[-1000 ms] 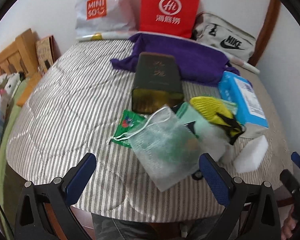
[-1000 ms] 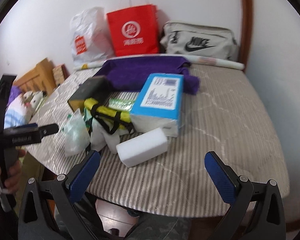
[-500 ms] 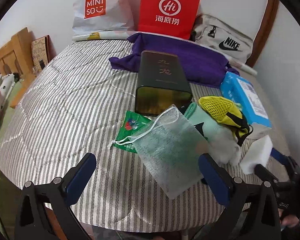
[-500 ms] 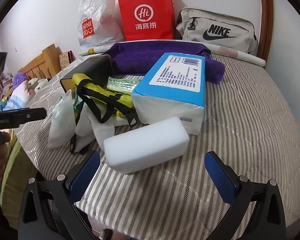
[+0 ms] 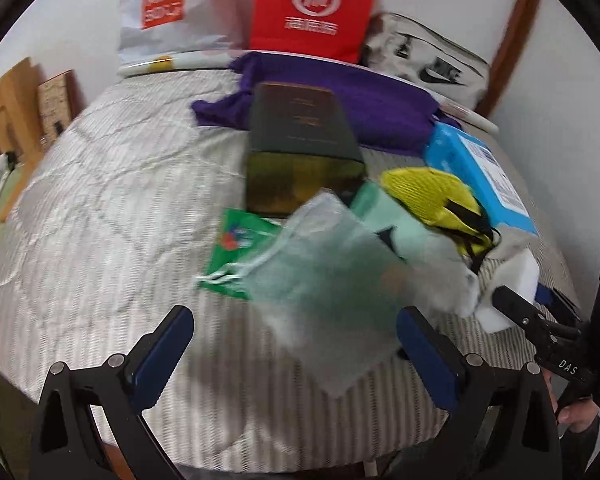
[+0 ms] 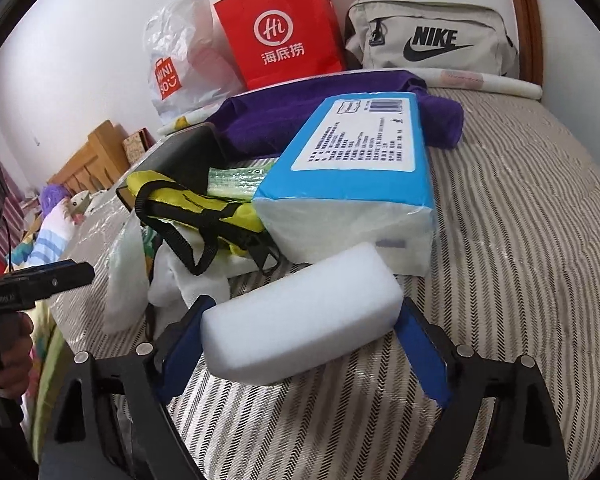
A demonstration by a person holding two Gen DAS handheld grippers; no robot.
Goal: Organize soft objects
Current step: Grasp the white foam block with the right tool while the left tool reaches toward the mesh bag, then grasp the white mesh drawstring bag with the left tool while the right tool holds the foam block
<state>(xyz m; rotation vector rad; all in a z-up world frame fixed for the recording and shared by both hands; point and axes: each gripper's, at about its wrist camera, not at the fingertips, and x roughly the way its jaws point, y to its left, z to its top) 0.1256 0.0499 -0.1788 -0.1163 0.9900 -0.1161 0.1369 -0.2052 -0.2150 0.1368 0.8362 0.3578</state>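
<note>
Sponge block (image 6: 300, 312): white, lying on the striped bedcover (image 6: 520, 240), right between the blue pads.
Right gripper (image 6: 300, 340): wide open, straddling both ends, apparently set to squeeze.
Left gripper (image 5: 295, 344): spread wide, empty, hovering before the mesh pouch (image 5: 324, 264).
Tissue pack (image 6: 352, 184): just behind.

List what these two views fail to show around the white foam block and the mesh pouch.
- Right wrist view: whether the right gripper already squeezes the white foam block; the block hides the pads' inner faces.
- Left wrist view: the mesh pouch contents, smeared by motion blur.
- Left wrist view: the foam block's front, covered by the right gripper's finger.
</note>
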